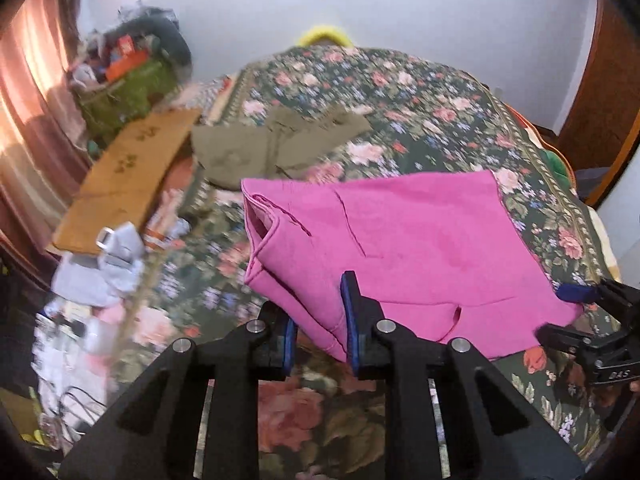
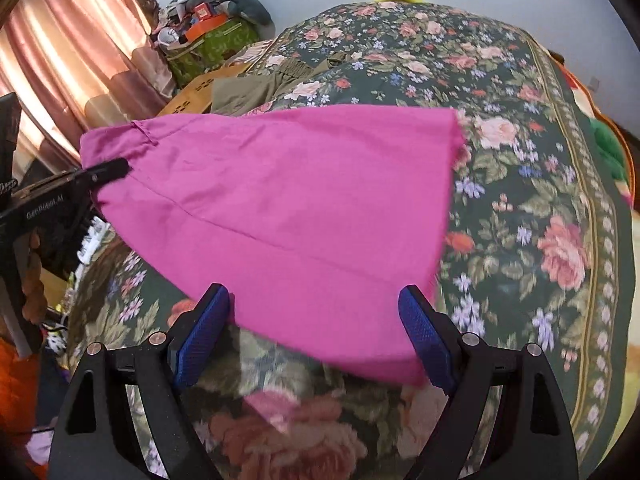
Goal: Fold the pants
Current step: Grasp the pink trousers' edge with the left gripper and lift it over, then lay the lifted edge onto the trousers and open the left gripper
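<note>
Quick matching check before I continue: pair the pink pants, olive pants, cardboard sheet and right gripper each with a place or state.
Things:
1. pink pants
2. olive pants
3. cardboard sheet
4. right gripper

Places or states:
A. lying at the bed's left edge, near the curtain
B. open, fingers either side of a near fabric edge
C. folded on the floral bedspread, nearest the grippers
D. farther back on the bed, behind the pink one

Pairs: 1-C, 2-D, 3-A, 4-B
</note>
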